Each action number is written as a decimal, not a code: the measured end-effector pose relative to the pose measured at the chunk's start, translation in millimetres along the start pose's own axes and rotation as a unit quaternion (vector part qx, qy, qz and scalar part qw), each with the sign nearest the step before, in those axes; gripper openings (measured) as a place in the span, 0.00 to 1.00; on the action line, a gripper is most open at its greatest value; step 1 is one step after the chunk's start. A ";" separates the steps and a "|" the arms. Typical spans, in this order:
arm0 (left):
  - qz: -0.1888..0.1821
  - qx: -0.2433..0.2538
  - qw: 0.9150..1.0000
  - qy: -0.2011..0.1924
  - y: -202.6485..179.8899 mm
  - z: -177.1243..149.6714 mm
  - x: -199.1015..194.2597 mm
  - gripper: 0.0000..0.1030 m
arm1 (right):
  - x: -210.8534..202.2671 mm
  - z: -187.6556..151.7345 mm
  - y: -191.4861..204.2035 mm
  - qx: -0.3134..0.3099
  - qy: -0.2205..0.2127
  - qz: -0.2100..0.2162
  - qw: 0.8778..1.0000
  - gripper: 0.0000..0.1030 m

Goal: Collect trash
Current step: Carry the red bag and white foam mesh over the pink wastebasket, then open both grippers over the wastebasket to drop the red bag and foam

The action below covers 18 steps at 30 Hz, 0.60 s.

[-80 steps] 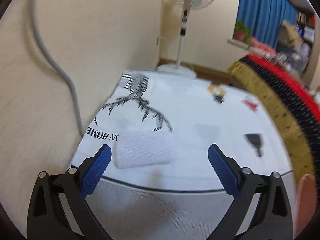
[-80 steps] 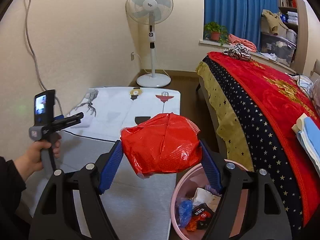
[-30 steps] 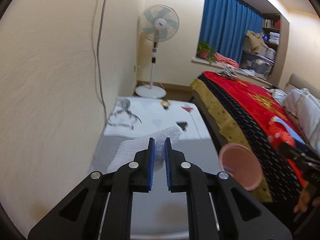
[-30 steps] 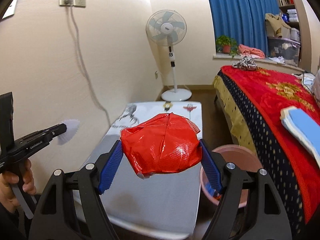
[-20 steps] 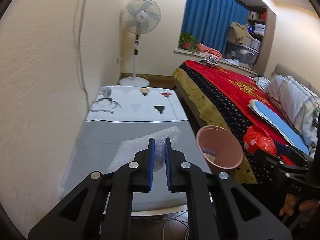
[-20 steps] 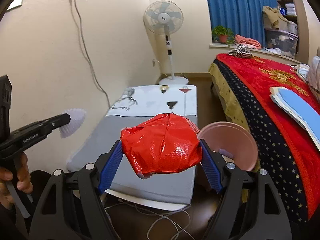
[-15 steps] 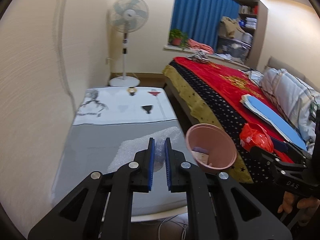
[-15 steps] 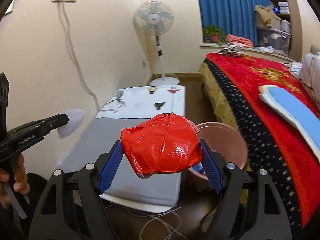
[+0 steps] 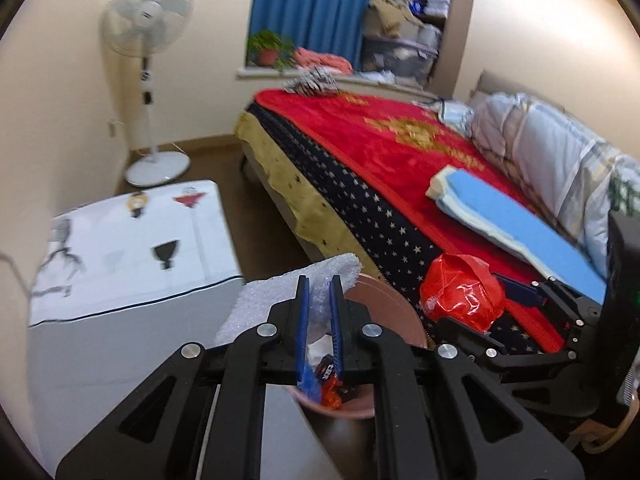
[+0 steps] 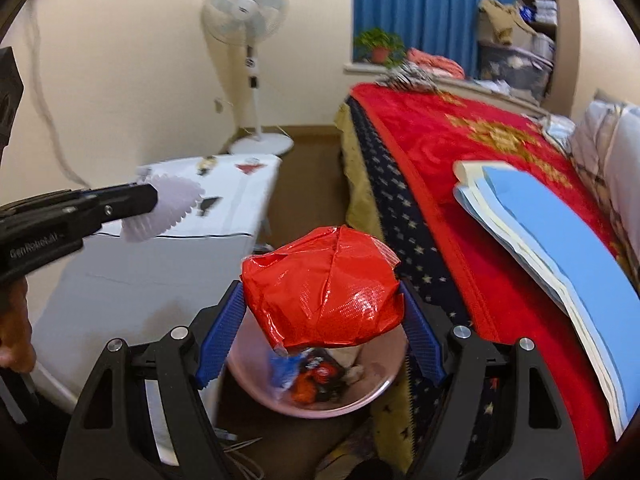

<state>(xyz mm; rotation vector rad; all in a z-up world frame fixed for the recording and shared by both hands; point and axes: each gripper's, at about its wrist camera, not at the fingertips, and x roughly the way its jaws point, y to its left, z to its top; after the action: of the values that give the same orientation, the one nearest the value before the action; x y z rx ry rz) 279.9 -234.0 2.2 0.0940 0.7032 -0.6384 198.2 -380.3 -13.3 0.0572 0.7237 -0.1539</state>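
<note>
**Trash in both grippers, bin below**

Trash fills both my tools. My right gripper (image 10: 322, 322) is clamped wide around the crumpled red plastic bag (image 10: 320, 292), blue pads pressing its two sides. My left gripper (image 9: 319, 312) is pinched nearly closed on the white bubble wrap (image 9: 288, 296), which sticks out ahead and to the left of the jaws.

The relation that matters is down: the pink bin (image 10: 308, 398) sits on the floor between the white-covered table (image 10: 160, 264) and the bed (image 10: 460, 168), already holding wrappers. In my right wrist view the red bag hangs directly above the bin's mouth. In my left wrist view the bin (image 9: 384, 300) lies just past my fingertips, with the wrap's bulk over its near rim and the table side.

I judge the right hand better placed to drop first; the left should reach farther over the opening.
</note>
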 end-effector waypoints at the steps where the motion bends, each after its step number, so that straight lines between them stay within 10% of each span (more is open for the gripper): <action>1: -0.002 0.005 1.000 0.008 -3.8 0.3 13.0 0.10 | 11.2 0.0 -6.5 0.004 0.008 -0.003 1.000 0.73; 9: -0.006 0.014 0.997 0.073 -16.8 -19.3 106.2 0.12 | 80.3 -4.6 -31.6 0.001 0.068 -0.024 0.997 0.73; 11: 0.006 0.015 0.996 0.088 -14.2 -27.2 119.4 0.24 | 94.9 -9.2 -35.4 0.004 0.086 -0.023 0.996 0.76; 13: 0.033 0.022 0.995 0.090 -11.6 -32.2 123.7 0.68 | 101.5 -13.1 -36.1 0.005 0.092 -0.022 0.996 0.87; 18: 0.092 0.037 0.993 0.070 -2.6 -35.1 107.5 0.89 | 100.5 -11.8 -37.8 0.001 0.087 -0.033 0.996 0.93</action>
<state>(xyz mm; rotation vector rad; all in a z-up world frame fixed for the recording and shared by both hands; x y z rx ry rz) 320.8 -281.4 -92.0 0.2715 0.7968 -0.4830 258.6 -428.5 -88.8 0.0493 0.9006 -0.2144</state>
